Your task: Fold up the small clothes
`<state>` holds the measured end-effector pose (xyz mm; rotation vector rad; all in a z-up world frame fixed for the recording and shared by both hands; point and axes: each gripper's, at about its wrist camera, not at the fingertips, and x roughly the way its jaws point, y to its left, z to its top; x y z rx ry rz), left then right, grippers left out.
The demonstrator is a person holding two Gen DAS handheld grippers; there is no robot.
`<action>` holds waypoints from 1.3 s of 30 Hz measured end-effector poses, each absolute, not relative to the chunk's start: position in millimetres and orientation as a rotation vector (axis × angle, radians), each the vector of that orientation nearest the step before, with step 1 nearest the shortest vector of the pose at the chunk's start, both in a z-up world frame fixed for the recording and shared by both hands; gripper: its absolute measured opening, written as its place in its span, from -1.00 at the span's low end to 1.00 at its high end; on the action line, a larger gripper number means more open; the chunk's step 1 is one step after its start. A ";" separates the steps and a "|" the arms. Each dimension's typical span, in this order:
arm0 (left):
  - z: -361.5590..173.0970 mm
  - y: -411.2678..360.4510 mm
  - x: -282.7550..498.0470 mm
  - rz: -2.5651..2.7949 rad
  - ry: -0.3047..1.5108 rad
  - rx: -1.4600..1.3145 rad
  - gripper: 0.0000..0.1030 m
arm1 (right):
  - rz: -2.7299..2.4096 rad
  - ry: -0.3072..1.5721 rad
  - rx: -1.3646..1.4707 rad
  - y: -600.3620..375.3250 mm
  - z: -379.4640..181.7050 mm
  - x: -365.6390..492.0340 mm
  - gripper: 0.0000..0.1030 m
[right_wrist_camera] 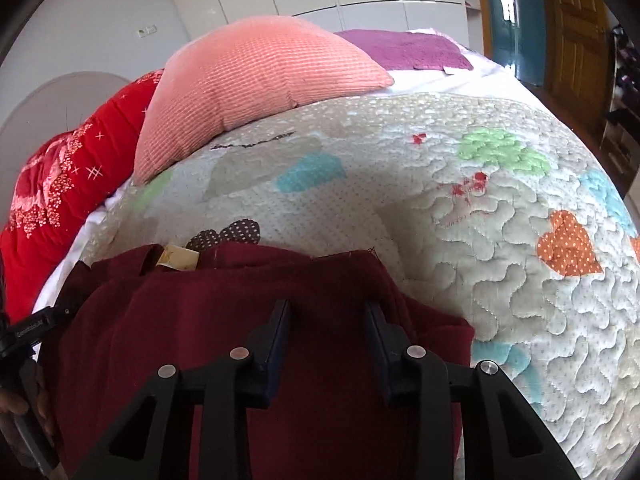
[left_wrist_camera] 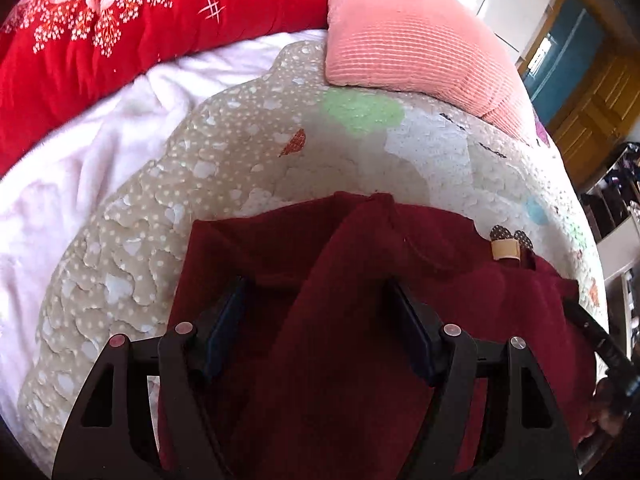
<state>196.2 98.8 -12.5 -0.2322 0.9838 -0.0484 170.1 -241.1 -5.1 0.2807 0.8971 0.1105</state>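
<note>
A: Where is the garment (left_wrist_camera: 360,300) lying right now?

B: It is lying on the quilt (left_wrist_camera: 200,184) of the bed, near the front edge, with a raised fold running up its middle and a tan label (left_wrist_camera: 506,250) showing at the far edge. The pink pillow (left_wrist_camera: 400,44) and the red blanket (left_wrist_camera: 120,40) are sitting well behind it.

A: What are the claws doing?

B: The left claw (left_wrist_camera: 316,312) is hovering released over the cloth, its jaws spread on either side of the raised fold. The right claw (right_wrist_camera: 326,328) is also standing released, over the garment's right half near its edge. Neither is gripping anything.

A: How should the fold go, in your judgement?

B: I am thinking each claw should be pinching a single layer near an edge, not the bunched ridge. Lifting both sides evenly should be keeping the fold line straight. The knit looks soft, so it is likely sagging if lifted high; staying low seems wiser.
</note>
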 end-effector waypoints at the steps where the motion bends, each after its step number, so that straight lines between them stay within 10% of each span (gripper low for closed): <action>1: -7.9 101.0 191.2 -0.056 0.980 -0.245 0.39 | 0.123 0.895 0.301 -245.1 -3.3 166.4 -0.31; 15: 2.3 109.8 213.5 -0.152 1.065 -0.283 0.36 | 0.251 0.795 0.350 -239.9 33.3 81.4 -0.07; 18: -0.8 96.4 217.8 -0.141 1.072 -0.160 -0.74 | 0.255 0.809 0.340 -235.2 31.4 84.9 -0.07; 20: 2.6 90.6 220.0 -0.159 1.056 -0.119 -0.86 | 0.258 0.807 0.330 -231.8 31.7 87.1 -0.07; 39: 14.5 121.8 197.3 -0.170 1.007 -0.228 -0.72 | 0.249 0.855 0.228 -209.5 32.9 120.8 -0.06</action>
